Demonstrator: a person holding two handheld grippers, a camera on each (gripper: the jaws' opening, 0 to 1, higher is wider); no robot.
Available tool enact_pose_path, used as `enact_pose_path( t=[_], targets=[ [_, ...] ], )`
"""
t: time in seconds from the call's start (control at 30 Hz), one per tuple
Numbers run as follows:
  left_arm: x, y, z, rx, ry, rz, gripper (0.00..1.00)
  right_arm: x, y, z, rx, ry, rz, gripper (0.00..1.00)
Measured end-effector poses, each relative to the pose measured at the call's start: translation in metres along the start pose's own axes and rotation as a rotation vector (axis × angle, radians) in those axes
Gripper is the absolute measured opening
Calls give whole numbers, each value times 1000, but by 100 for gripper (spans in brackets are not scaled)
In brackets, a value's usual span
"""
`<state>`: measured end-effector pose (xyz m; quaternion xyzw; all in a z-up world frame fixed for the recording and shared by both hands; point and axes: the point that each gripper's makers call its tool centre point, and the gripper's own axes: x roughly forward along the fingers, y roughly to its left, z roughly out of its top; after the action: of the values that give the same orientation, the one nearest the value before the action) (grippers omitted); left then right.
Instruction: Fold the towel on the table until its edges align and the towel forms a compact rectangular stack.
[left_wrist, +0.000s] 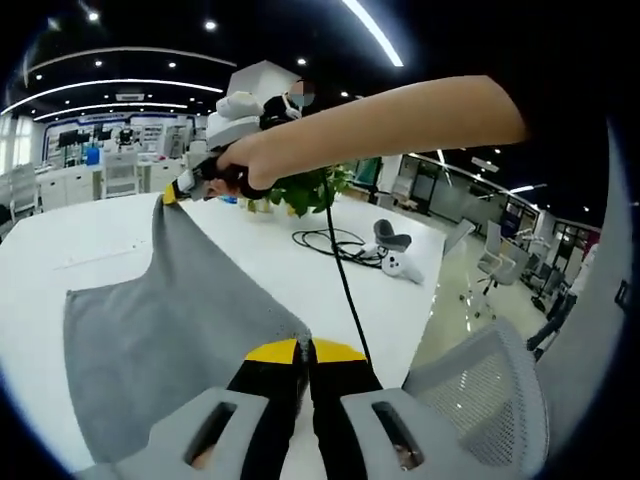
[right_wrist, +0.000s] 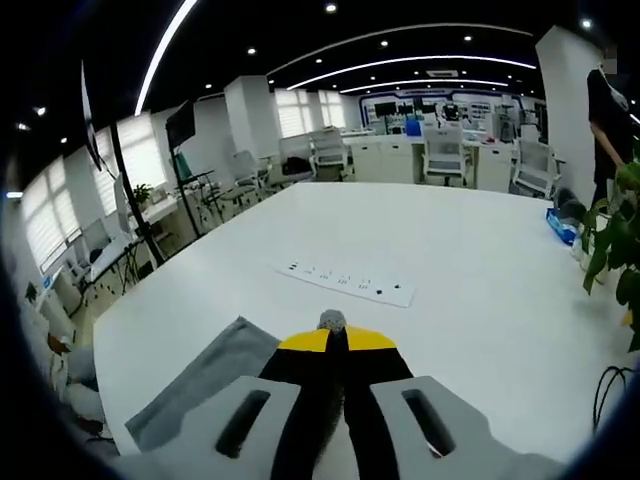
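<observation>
Worktop: we see a wide white worktop (left_wrist: 80, 250) running under both views, with office desks and chairs well behind it.
Towel: the grey towel (left_wrist: 170, 320) lies partly on the worktop in the left gripper view, one corner lifted up and away from us, another gathered at the near fingers; in the right gripper view a grey flap of it (right_wrist: 210, 380) rests on the worktop left of the fingers.
Left gripper: we find the left gripper (left_wrist: 303, 350) at the bottom of its own view, fingers together and clamped on the towel's near corner.
Right gripper: the right gripper (right_wrist: 332, 325) has its fingers pressed together on a small tuft of towel (it also shows in the left gripper view (left_wrist: 172, 196), held by a hand (left_wrist: 245, 165), pinching the raised corner).
Plant: a green plant (left_wrist: 315, 188) stands beyond the towel.
Cable: a black cable (left_wrist: 335, 245) is coiled near the plant.
Power strip: a white power strip (right_wrist: 345, 283) lies flat ahead of the right gripper.
</observation>
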<state>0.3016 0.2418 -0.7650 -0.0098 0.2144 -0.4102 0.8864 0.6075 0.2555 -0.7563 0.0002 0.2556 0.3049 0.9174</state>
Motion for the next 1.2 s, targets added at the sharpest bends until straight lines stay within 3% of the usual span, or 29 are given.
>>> enact_pose_path(
  t=[0.47, 0.9, 1.2],
  targets=[
    [-38, 31, -13, -49, -6, 55, 4, 21, 40, 5, -2, 6, 11, 0],
    [-74, 66, -42, -142, 20, 95, 4, 58, 82, 4, 7, 24, 42, 0],
    [-92, 79, -53, -184, 21, 88, 4, 65, 109, -2, 28, 32, 32, 0]
  ],
)
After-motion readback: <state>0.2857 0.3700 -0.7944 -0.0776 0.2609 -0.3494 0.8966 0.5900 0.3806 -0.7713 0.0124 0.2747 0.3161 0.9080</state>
